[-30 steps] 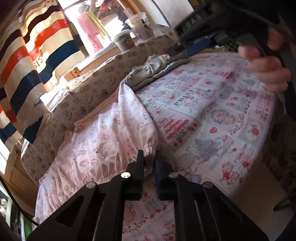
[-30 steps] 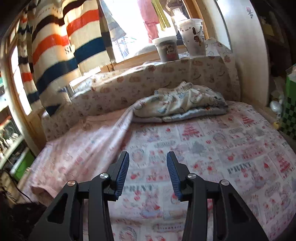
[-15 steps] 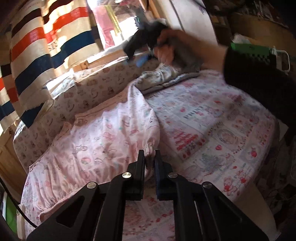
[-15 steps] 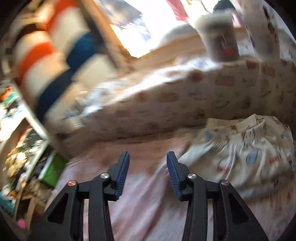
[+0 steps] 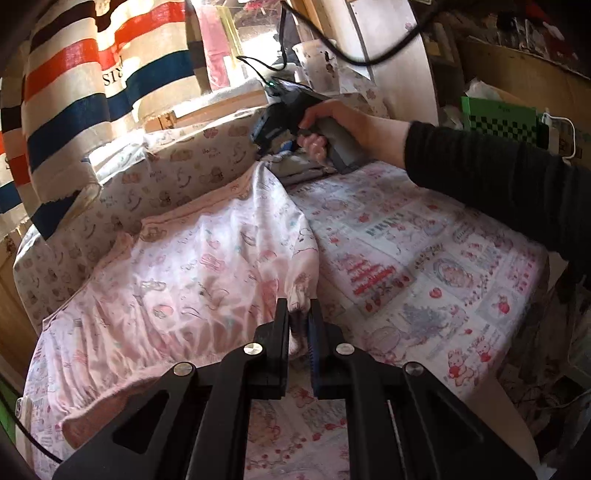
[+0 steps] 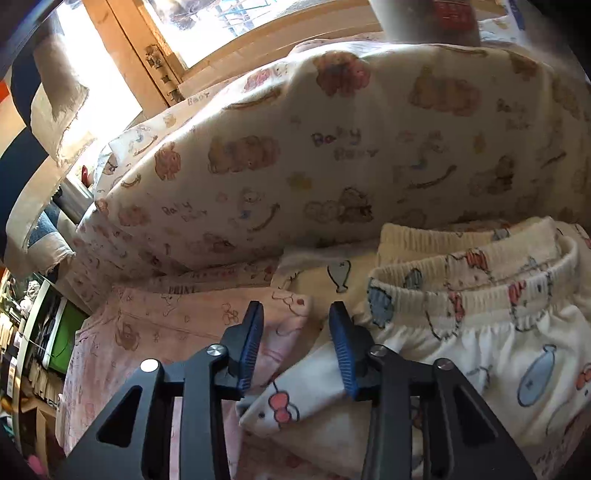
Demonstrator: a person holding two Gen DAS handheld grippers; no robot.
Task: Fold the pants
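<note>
Sunlit bed (image 5: 424, 266) carries the pink pants (image 5: 192, 280). Left gripper (image 5: 298, 325) pinches one hem corner, anchoring it; right gripper (image 6: 295, 345), jaws spread but just closing, straddles the far corner (beside a folded pile (image 6: 480, 332)).

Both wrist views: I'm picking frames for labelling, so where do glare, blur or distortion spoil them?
Left wrist view: window bright but readable, pink pants sharp, fisheye bends the bed's edges and the corners go dark. Right wrist view: window blown out white, cup at the top edge smeared, cream pants and pillow sharp.
</note>
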